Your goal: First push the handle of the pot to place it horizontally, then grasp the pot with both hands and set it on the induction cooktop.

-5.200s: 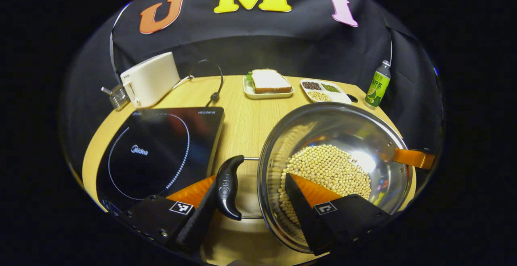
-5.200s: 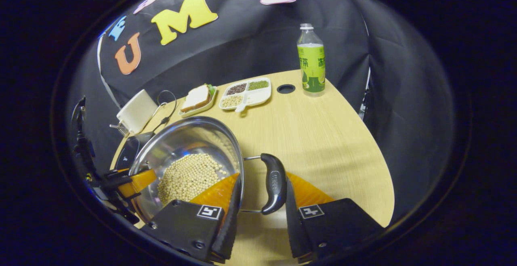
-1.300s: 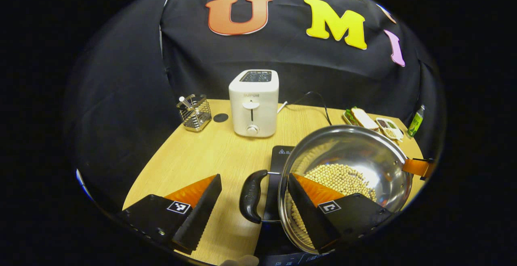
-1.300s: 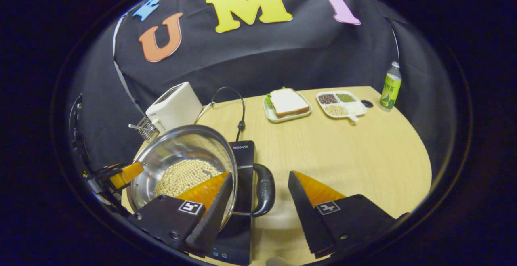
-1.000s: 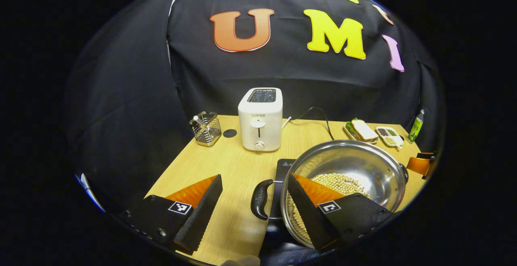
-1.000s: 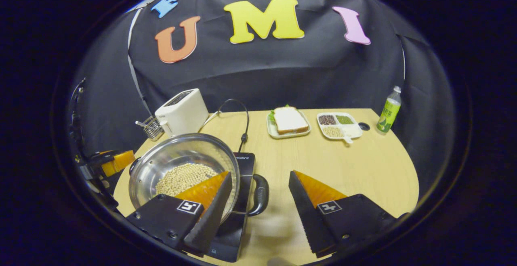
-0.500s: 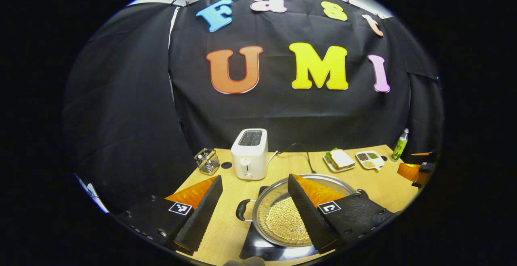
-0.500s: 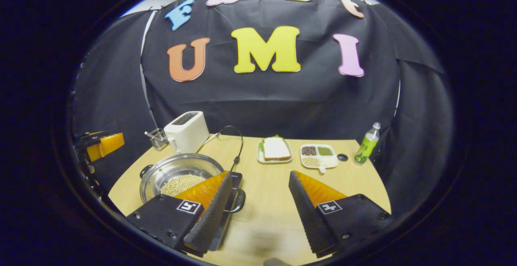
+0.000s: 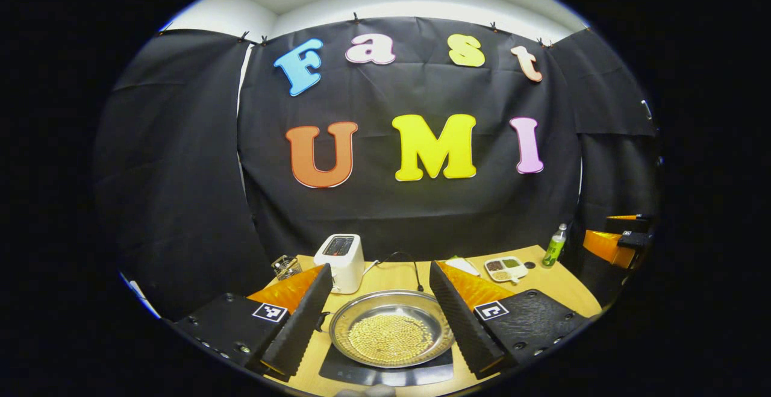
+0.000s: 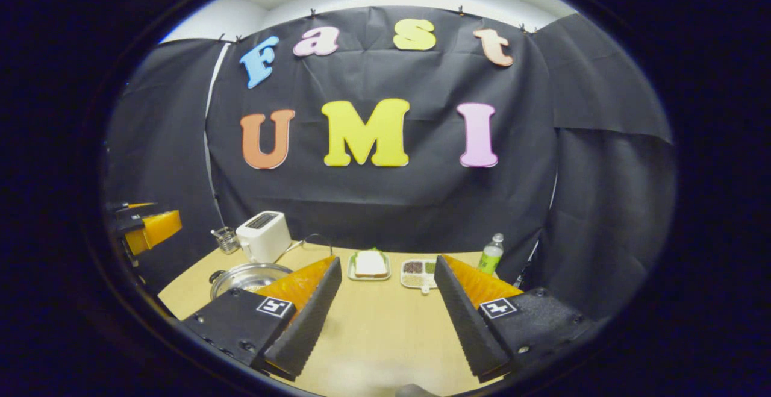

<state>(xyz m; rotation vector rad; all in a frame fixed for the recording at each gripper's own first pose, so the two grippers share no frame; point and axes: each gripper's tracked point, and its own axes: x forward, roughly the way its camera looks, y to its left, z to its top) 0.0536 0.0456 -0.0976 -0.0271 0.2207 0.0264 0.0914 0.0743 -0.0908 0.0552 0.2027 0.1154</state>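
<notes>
Pot [image 9: 391,337] sits on induction cooktop [image 9: 385,375]; left gripper [image 9: 380,317] and right gripper [image 10: 388,306] fingers spread apart, holding nothing

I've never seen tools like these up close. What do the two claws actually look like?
Each claw, left and right, has two wedge-shaped fingers with ribbed inner faces, tapering forward. Each finger sits on a dark, bolted block that carries a small square black-and-white marker. No cables show on them.

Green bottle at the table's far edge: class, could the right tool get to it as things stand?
Probably yes. The right tool is open and holds nothing, and bare table lies ahead; the green bottle stands upright beyond its right finger, beside the compartment tray.
</notes>
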